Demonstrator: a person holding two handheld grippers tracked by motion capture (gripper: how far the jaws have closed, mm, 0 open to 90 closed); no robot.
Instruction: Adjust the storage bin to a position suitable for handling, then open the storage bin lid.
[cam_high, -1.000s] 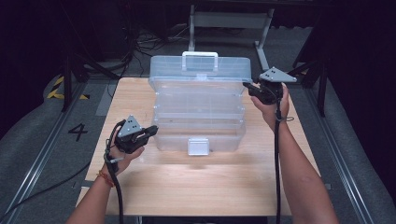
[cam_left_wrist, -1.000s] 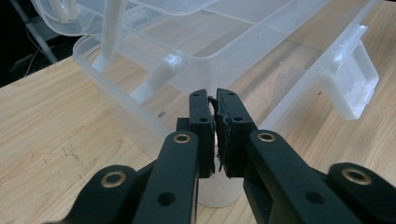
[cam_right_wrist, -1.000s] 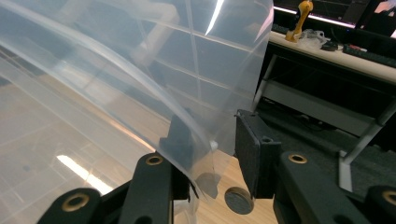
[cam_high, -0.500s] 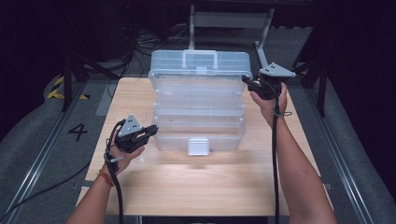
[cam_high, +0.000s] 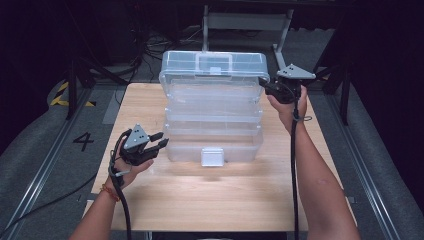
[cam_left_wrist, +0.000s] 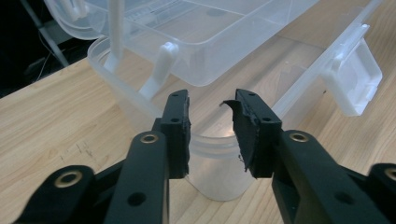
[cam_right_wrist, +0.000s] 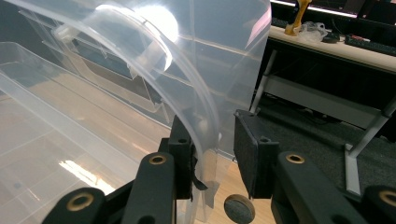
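The clear plastic organizer box (cam_high: 212, 112) stands in the middle of the wooden table (cam_high: 210, 200), reaching toward the far edge, with its lid (cam_high: 214, 67) raised at the far side and its tiers stepped out toward the person. Its long axis runs left to right, parallel to the near table edge. The right gripper (cam_high: 265, 86) is at the lid's far right corner; in the right gripper view the lid's curved rim (cam_right_wrist: 201, 135) passes between the jaws, lying against the left pad with a gap to the right pad, so a firm clamp cannot be confirmed. The left gripper (cam_high: 161, 140) sits just off the box's near left corner, its jaws having just been opening and now apart with nothing between them; the rounded corner (cam_left_wrist: 212, 158) lies directly ahead of the fingertips, not touching. The white latch (cam_high: 212, 156) hangs at the front centre.
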